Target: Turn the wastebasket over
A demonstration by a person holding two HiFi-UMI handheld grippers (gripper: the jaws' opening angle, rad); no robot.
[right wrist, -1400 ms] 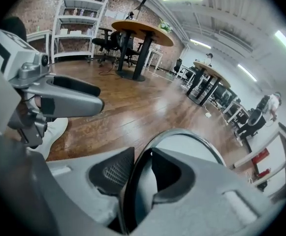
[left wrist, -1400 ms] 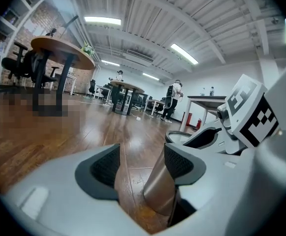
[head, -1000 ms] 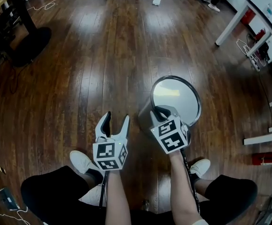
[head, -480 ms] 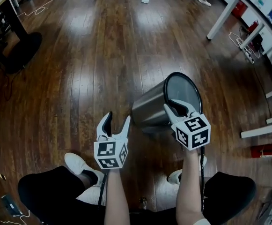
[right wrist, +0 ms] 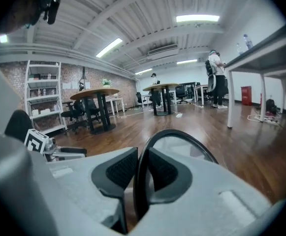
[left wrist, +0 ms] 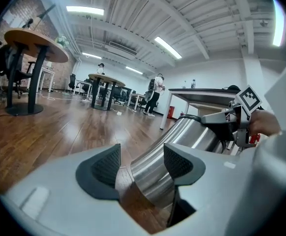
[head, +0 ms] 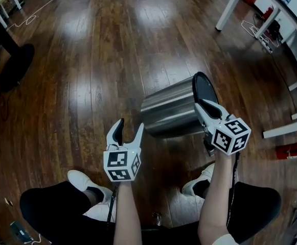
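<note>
Near: left gripper (head: 128,129), jaws about half apart, gripping nothing. The closed end of the steel wastebasket (head: 168,111) lies just ahead of its fingertips. Right gripper (head: 203,105), jaws pinched on the basket's black rim (right wrist: 141,176). Wastebasket tipped nearly level over the wood floor (head: 87,60), mouth facing right in the head view.

No text, label, brand or number is legible; nothing readable anywhere.

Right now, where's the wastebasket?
Head view, right of centre: the wastebasket lies tipped sideways over the wooden floor, its rim pinched by the right gripper, its base end just ahead of the open left gripper.
</note>
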